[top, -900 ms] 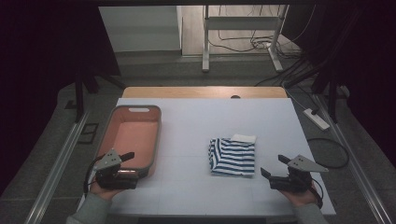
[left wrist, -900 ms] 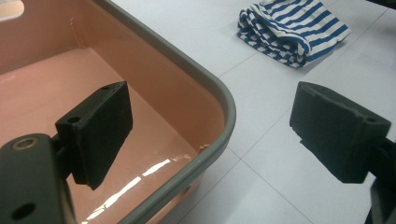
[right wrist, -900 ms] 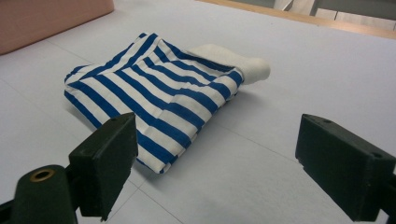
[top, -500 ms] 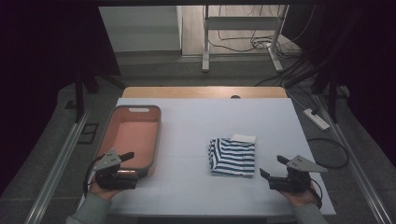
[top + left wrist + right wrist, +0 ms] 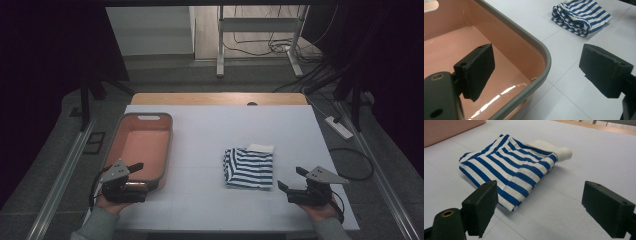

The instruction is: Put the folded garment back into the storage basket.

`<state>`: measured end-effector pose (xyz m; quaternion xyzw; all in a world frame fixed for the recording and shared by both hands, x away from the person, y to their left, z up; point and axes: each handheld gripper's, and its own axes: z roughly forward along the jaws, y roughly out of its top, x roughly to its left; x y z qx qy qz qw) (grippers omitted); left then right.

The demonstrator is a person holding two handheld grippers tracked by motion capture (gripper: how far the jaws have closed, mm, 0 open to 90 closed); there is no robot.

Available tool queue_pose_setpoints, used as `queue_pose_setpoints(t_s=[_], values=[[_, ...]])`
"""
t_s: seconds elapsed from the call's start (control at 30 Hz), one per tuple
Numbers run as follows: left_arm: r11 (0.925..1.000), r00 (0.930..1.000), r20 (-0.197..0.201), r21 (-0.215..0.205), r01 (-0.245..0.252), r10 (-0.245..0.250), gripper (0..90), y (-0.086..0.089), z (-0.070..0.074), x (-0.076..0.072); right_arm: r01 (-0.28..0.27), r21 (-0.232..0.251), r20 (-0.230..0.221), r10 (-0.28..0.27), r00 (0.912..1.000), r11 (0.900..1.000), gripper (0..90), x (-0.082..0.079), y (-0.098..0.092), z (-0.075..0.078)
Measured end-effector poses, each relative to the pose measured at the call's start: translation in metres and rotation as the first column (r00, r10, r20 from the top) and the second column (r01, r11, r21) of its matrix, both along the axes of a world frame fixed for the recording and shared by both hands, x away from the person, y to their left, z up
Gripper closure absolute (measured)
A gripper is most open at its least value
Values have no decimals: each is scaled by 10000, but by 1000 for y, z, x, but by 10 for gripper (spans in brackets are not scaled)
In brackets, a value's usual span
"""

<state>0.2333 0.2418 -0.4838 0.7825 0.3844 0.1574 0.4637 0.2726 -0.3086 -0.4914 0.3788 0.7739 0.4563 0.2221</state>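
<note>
The left gripper (image 5: 131, 175) has its jaws wide apart, astride the near right corner of the pink tray (image 5: 541, 47), holding nothing. The tray's far end is cut off in the left gripper view. The right gripper (image 5: 291, 178) is also spread and empty, near the table's (image 5: 210, 135) near right corner. The striped cloth (image 5: 506, 168) lies folded mid-table; a white piece (image 5: 554, 149) sticks out from under it, partly hidden.

My white table (image 5: 210, 135) carries a pink tray (image 5: 142, 150) at nine o'clock and a folded blue-striped cloth (image 5: 249, 167) at four o'clock, well apart.
</note>
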Motion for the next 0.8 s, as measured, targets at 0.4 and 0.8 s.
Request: queue_pose_setpoints(t_s=[0.4, 0.8], values=[[10000, 10000, 13, 11, 59, -59, 137, -7, 7, 3, 203, -25, -43, -203, 9998, 9998, 147, 1, 1, -1], [9999, 9999, -82, 34, 152, -152, 138, -14, 12, 7, 172, -65, -49, -172, 9998, 9998, 152, 1, 1, -2]])
